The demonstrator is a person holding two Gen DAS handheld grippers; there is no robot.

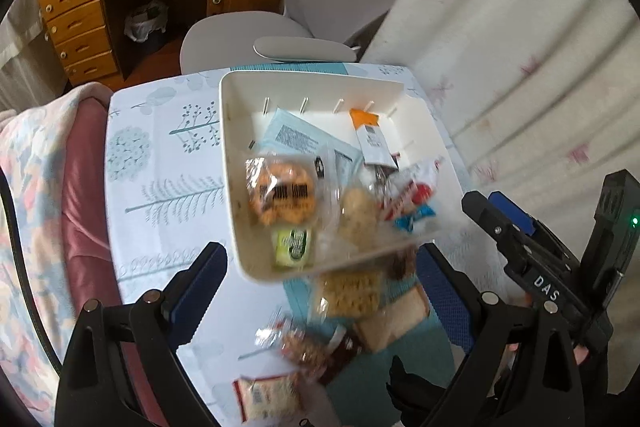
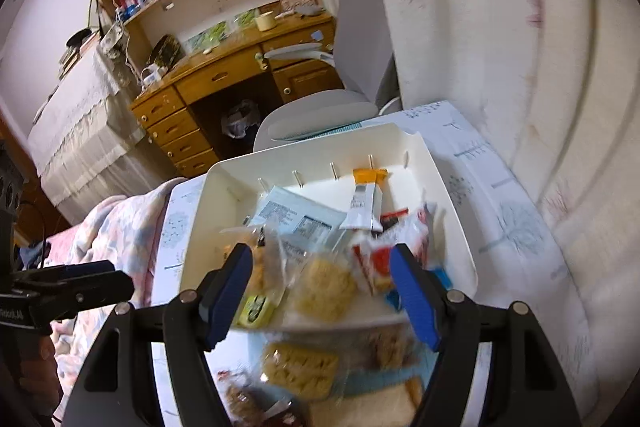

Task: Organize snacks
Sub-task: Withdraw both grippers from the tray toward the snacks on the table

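1. The white rectangular plastic bin is seen on the leaf-printed tablecloth, already loaded: an orange snack in a clear wrapper, a pale round biscuit pack, a green-labelled packet, a light blue flat sachet and an orange-topped stick pack are lying inside.

2. The left gripper is shown spread wide with nothing between its blue pads; it is empty and hangs over the near part of the table.

3. The right gripper is also released, its jaws parted about halfway and nothing clamped; through the gap the bin's near rim and the biscuit pack are seen, though no pad appears to be pressing on them.

4. Loose snacks are left outside the bin: a yellow waffle-textured cracker pack just beside the near wall, a reddish-brown nut bar in clear film nearer the camera, and a red-edged white packet at the bottom edge.

5. The deciding relation: the cracker pack lies directly below and between the left jaws, its long axis running across the view, so the left hand is judged the nearer one for it.

6. Blur is heavy near the foreground, so wrapper details cannot be told.
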